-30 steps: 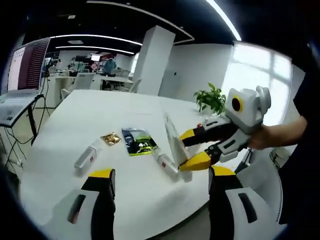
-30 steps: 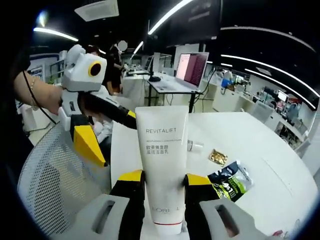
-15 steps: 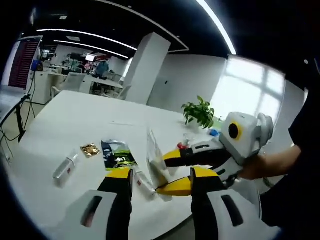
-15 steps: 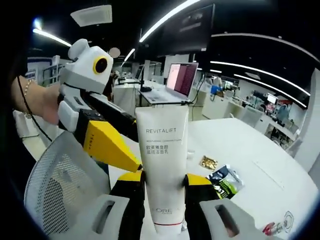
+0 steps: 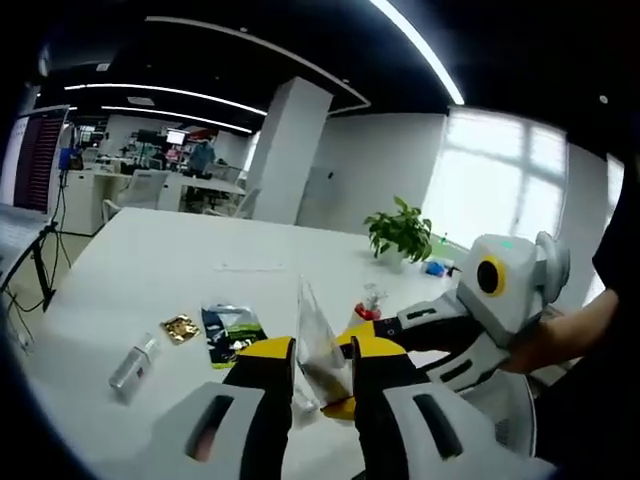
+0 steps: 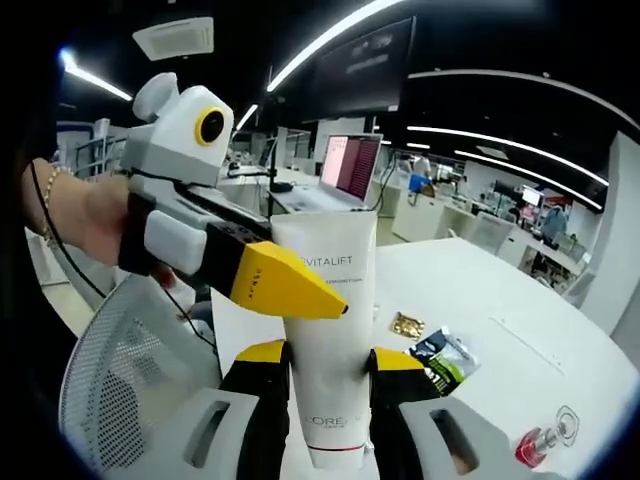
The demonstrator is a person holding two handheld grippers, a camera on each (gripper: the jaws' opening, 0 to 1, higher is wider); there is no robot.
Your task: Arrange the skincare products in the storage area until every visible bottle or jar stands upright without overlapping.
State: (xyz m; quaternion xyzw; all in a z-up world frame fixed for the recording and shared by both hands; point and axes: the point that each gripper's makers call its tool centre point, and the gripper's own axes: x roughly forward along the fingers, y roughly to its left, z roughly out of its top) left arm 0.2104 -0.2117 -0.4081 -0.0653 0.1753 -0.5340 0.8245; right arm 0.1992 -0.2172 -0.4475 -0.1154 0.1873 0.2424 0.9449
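In the left gripper view a small clear bottle (image 5: 131, 362) lies on its side at the left of the white table (image 5: 130, 260); to its right a gold sachet (image 5: 180, 327) lies flat, and just beside that a dark green pouch (image 5: 231, 330); the left gripper (image 5: 320, 362) rises from the bottom with its yellow-tipped jaws drawn close on either side of the flat top end of the tube (image 5: 318, 345), which stands between them edge-on, so the jaws appear to be pinching it; right of the tube a small red-capped bottle (image 5: 369, 304) sits on the table, with a potted plant (image 5: 403, 230) further back; the right gripper (image 5: 350, 375) reaches in from the right, held by a hand (image 5: 545, 335), its yellow tips at the tube's lower part. In the right gripper view a hand (image 6: 85, 215) at the left holds the left gripper (image 6: 330, 305), whose yellow jaw lies across the front of the tube (image 6: 328, 360) near its top; the right gripper (image 6: 325, 365) clamps the white tube by its lower body, jaws pressed against both sides, holding it upright above the table edge; a mesh chair (image 6: 120, 380) sits lower left; a laptop (image 6: 350, 168) stands behind; to the right lie the gold sachet (image 6: 406, 324), the green pouch (image 6: 445, 358) and, far right, the red-capped bottle (image 6: 535, 445) on its side.
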